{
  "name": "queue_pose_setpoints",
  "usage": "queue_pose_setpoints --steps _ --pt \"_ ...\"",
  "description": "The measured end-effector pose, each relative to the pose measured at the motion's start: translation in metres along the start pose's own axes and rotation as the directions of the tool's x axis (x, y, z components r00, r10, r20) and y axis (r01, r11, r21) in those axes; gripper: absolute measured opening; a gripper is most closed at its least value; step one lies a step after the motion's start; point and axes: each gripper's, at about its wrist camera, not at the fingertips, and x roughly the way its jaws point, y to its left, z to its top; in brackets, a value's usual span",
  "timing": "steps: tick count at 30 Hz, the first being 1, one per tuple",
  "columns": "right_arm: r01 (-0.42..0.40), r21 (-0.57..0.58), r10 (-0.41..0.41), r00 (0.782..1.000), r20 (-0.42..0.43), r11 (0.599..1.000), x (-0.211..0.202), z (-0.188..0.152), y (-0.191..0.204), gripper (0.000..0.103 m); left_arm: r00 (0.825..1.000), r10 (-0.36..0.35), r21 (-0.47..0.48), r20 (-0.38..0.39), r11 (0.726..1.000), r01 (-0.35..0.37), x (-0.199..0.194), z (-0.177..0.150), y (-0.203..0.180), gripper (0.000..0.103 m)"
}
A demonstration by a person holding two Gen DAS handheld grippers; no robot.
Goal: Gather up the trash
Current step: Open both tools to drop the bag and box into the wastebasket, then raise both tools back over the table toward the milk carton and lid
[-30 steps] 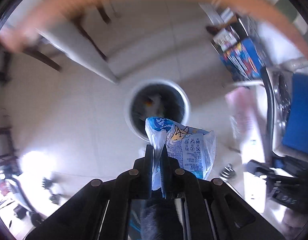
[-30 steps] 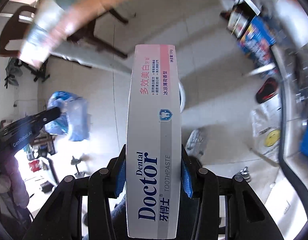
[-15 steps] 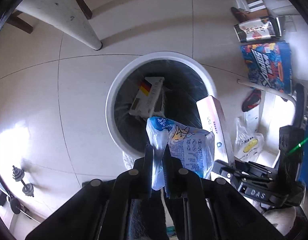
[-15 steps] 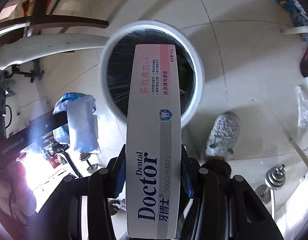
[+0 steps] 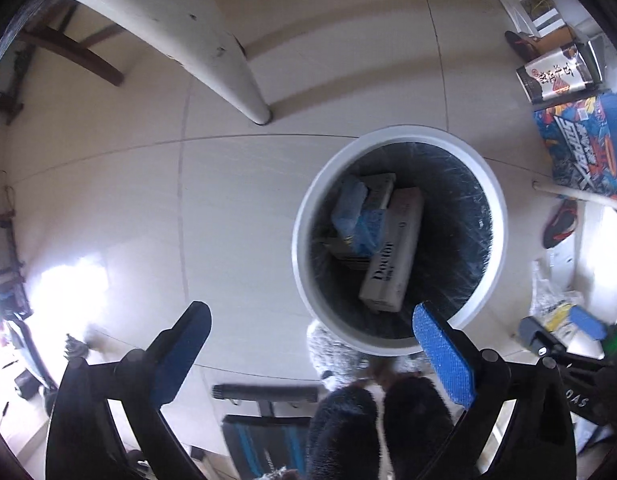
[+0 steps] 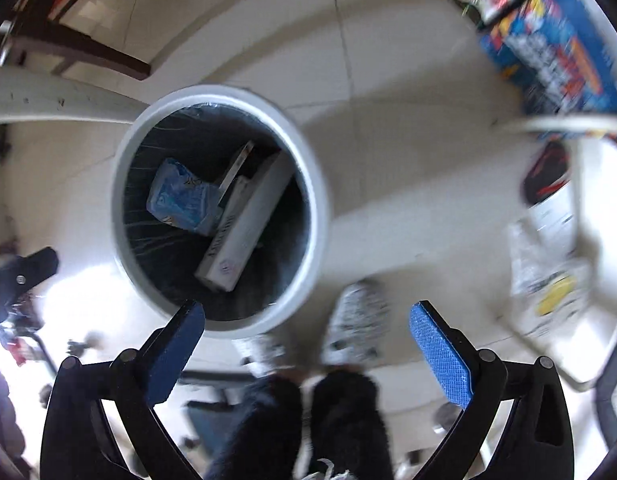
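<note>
Both tools stand spread wide over the bin with nothing between their blue pads. On the left gripper (image 5: 310, 338) and on the right gripper (image 6: 306, 330) the jaws are opening, and both point down at the tiled floor.

The task's things lie inside the round white waste bin with a dark liner (image 5: 496, 216). A long white toothpaste carton printed "Doctor" (image 5: 392, 256) leans diagonally in it, and a crumpled blue-and-white plastic snack wrapper (image 6: 182, 198) rests beside it, touching its upper end. At least one more flat box lies under or behind them; its print cannot be read.

Judging from how things lie, this drop is done, and the risk now is in whatever is collected next. The carton stands tilted rather than flat, so it takes up much of the bin's mouth; another long piece dropped across it could bridge the opening or hang over the rim. The person's grey patterned slippers (image 6: 356, 330) stand just beside the bin, so a careless step could knock it. Loose bags and a blue printed box (image 5: 584, 140) sit nearby along the right side; whether they count as trash cannot be told.
</note>
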Motion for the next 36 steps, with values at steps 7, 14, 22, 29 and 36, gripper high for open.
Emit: queue_pose_setpoints --steps 7,14,22,29,36 --pt "0.038 -0.013 -0.037 0.998 0.043 0.999 -0.025 -0.005 0.013 0.103 0.999 0.015 0.0 0.037 1.0 -0.015 -0.029 -0.021 0.001 0.103" --pt "0.004 -0.005 -0.004 0.996 0.089 1.0 -0.071 -0.022 0.009 0.103 0.996 -0.003 -0.021 0.085 1.0 0.005 -0.073 -0.044 0.0 0.103" --pt "-0.007 -0.009 0.009 0.989 0.149 1.0 -0.147 -0.045 0.006 0.103 0.994 -0.029 -0.014 0.108 0.999 0.03 -0.126 -0.073 -0.005 0.103" --pt "-0.021 -0.021 0.025 0.984 0.175 1.0 -0.232 -0.077 0.008 0.103 0.991 -0.041 0.012 0.123 0.999 0.04 -0.202 -0.098 -0.009 0.103" --pt "-0.04 -0.014 0.042 0.978 0.203 0.999 -0.317 -0.105 0.01 0.103 0.986 -0.055 0.013 0.157 0.998 0.054 -0.273 -0.117 -0.002 0.103"
